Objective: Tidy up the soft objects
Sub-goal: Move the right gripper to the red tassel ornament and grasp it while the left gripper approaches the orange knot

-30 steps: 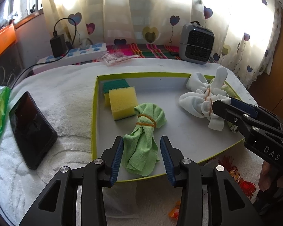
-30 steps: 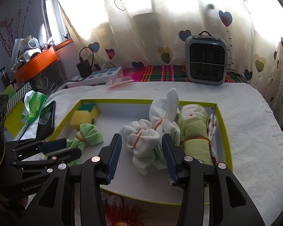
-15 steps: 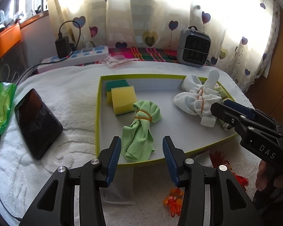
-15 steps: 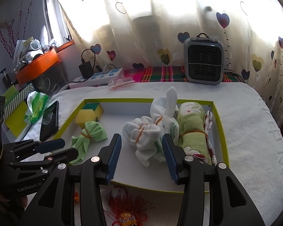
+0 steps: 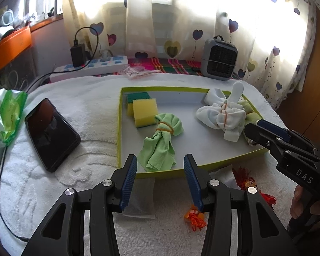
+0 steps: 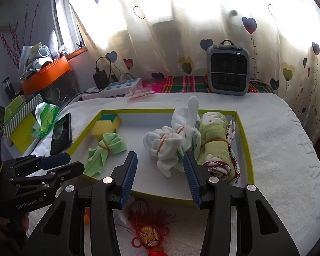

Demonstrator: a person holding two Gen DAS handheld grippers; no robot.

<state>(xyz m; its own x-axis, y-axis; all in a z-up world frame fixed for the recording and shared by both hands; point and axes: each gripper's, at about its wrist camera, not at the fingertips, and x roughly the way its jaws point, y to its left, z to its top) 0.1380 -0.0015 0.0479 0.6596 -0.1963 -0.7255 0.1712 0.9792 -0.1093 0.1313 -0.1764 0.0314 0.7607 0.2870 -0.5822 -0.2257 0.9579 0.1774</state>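
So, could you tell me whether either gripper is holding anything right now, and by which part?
Nothing is held. The left gripper has open jaws short of the green cloth bundle; the right gripper is open before the white cloth bundle.

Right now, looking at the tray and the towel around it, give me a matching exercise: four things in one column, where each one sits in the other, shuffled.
Things:
1. yellow sponge
2. green cloth bundle
3. phone
4. red tassel charm

Places:
A. on the towel, left of the tray
B. tray's far left corner
C. on the towel, in front of the tray
D. inside the tray, just in front of the sponge

Pairs: 1-B, 2-D, 3-A, 4-C
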